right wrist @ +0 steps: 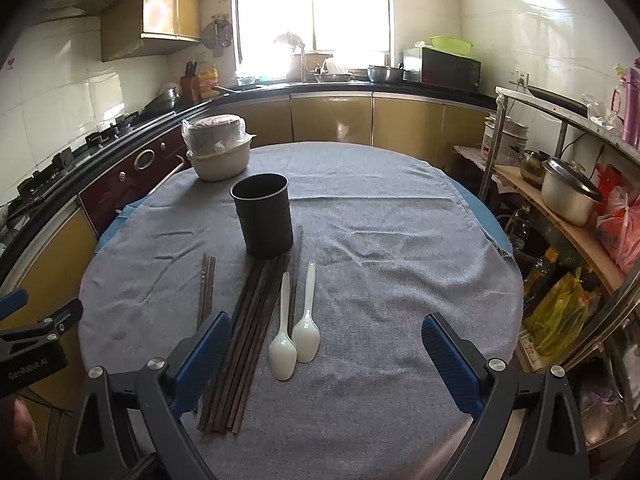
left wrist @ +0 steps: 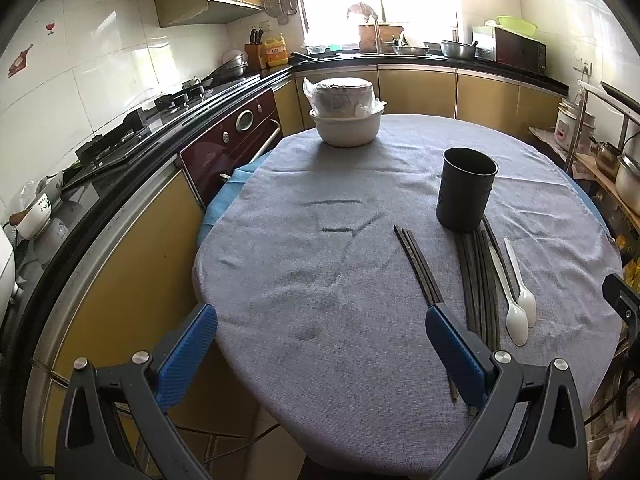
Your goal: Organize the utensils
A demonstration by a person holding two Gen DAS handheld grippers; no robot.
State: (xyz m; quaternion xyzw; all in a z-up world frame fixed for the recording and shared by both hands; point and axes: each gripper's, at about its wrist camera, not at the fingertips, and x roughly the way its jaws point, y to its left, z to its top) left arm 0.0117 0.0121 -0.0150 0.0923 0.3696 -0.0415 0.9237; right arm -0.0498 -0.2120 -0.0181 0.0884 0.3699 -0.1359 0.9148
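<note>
Lying on the grey cloth of the round table [right wrist: 380, 240], the utensils sit toward my near edge: a long bundle of dark chopsticks [right wrist: 248, 340] runs from the near edge up to the foot of the black cup-shaped holder [right wrist: 264, 216], their far tips touching or tucked just behind its base. A smaller set of dark chopsticks [right wrist: 206, 288] lies apart, nearer the table's left edge. Two white plastic spoons [right wrist: 294, 340] rest side by side just right of the big bundle, bowls toward me, handles pointing at the holder. The holder stands upright near the table's middle, and nothing shows above its rim. My right gripper [right wrist: 326, 360] hangs above the near edge with its blue pads spread wide, holding nothing; the left pad [right wrist: 202, 360] sits over the big bundle's near end, though I cannot tell whether it touches. My left gripper [left wrist: 322, 350] is spread just as wide and empty, its right pad [left wrist: 454, 350] over the smaller chopstick set [left wrist: 420, 268]. At the far left edge stands a white bowl [left wrist: 346, 126] with a plastic-wrapped stack inside.
</note>
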